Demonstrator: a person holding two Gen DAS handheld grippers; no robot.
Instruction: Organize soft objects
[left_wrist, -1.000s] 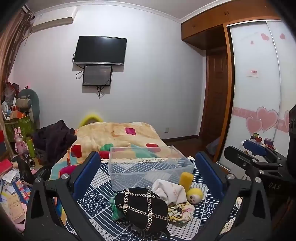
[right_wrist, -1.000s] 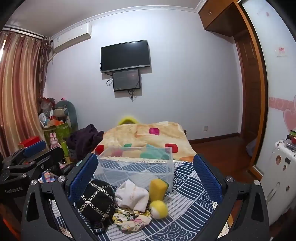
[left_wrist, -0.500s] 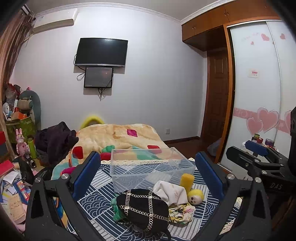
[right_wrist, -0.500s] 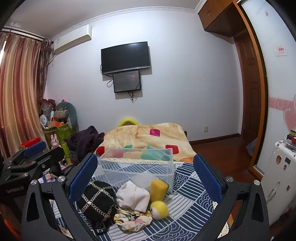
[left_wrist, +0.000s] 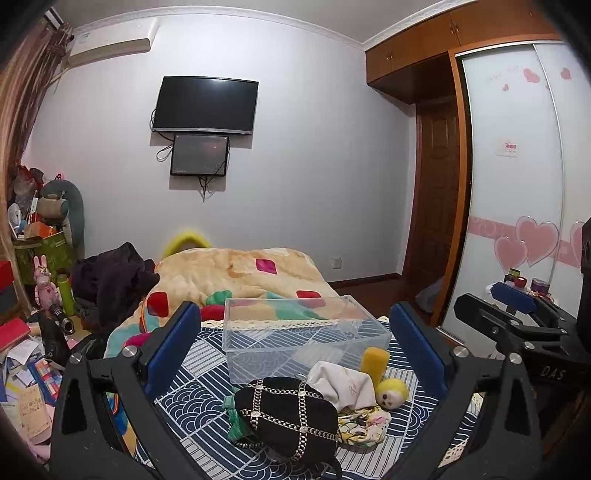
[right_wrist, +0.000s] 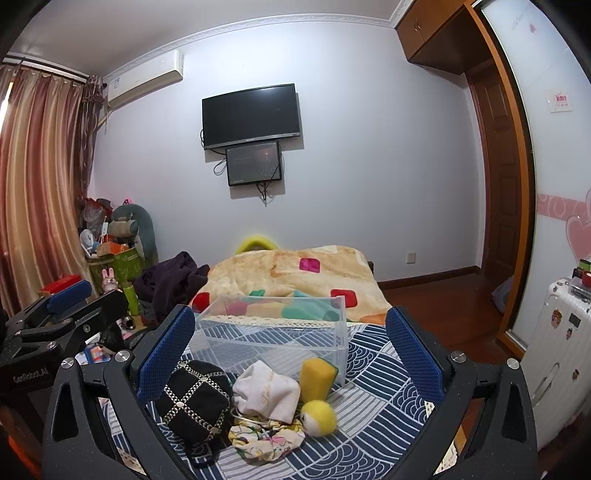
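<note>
Bedroom, lilac walls; blue wave-pattern cloth (left_wrist: 207, 373) spread over the bed. Left gripper (left_wrist: 295, 343) and right gripper (right_wrist: 291, 347) both hang above it, jaws spread wide, holding nothing. Nearest: black chain-trimmed pouch (left_wrist: 288, 417), floral scrunchie (right_wrist: 266, 437) just beside it. Then white cloth bag (right_wrist: 266, 395) and yellow felt ball (right_wrist: 318, 417), close together. Yellow sponge (right_wrist: 316, 376) stands upright against the clear plastic bin (left_wrist: 306, 336), which looks empty. Beyond: patchwork quilt (left_wrist: 236, 273), wall-mounted TV (left_wrist: 205, 105).
</note>
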